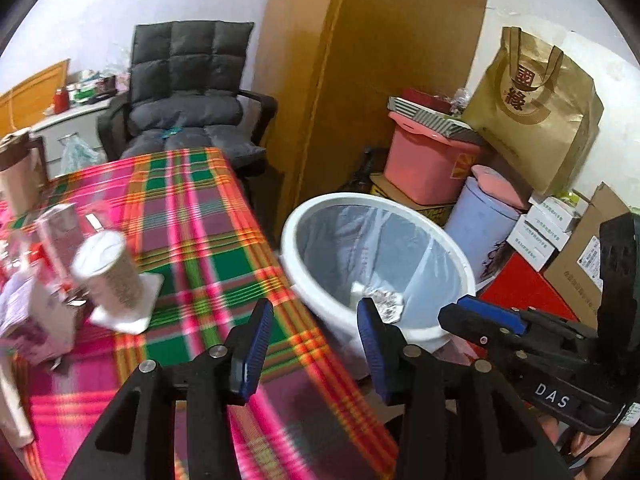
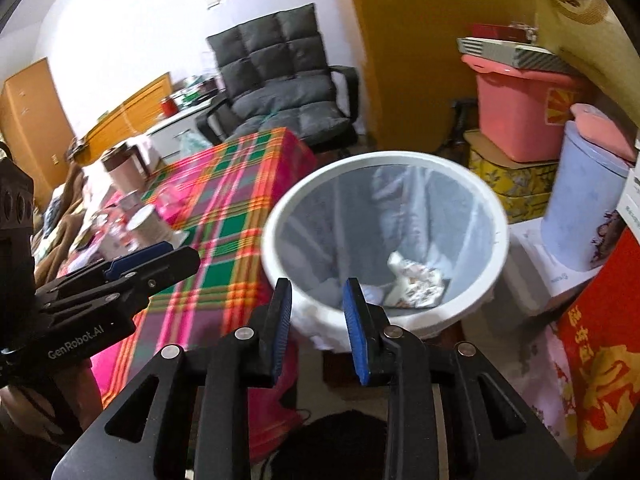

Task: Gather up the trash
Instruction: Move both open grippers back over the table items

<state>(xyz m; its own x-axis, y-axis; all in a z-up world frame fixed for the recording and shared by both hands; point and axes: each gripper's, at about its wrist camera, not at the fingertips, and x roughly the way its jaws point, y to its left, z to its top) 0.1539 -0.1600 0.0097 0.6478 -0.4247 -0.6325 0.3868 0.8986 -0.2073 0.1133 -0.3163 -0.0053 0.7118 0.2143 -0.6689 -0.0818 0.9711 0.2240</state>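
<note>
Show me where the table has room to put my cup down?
The plaid tablecloth lies bare from its far end by the grey chair down the side next to the white trash bin. The other side is crowded: a paper cup on a white square, a carton and a jug. Both grippers hang open and hold nothing.

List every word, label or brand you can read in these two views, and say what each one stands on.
"DAS": white letters on the black body of the right gripper.
"GenRobot.AI": grey letters on the black body of the left gripper.
"國緣": red characters on the tan paper carrier bag.
Too small or blurred: print on the stacked white cardboard boxes, the white-lidded paper cup, and the red and gold bag.
</note>
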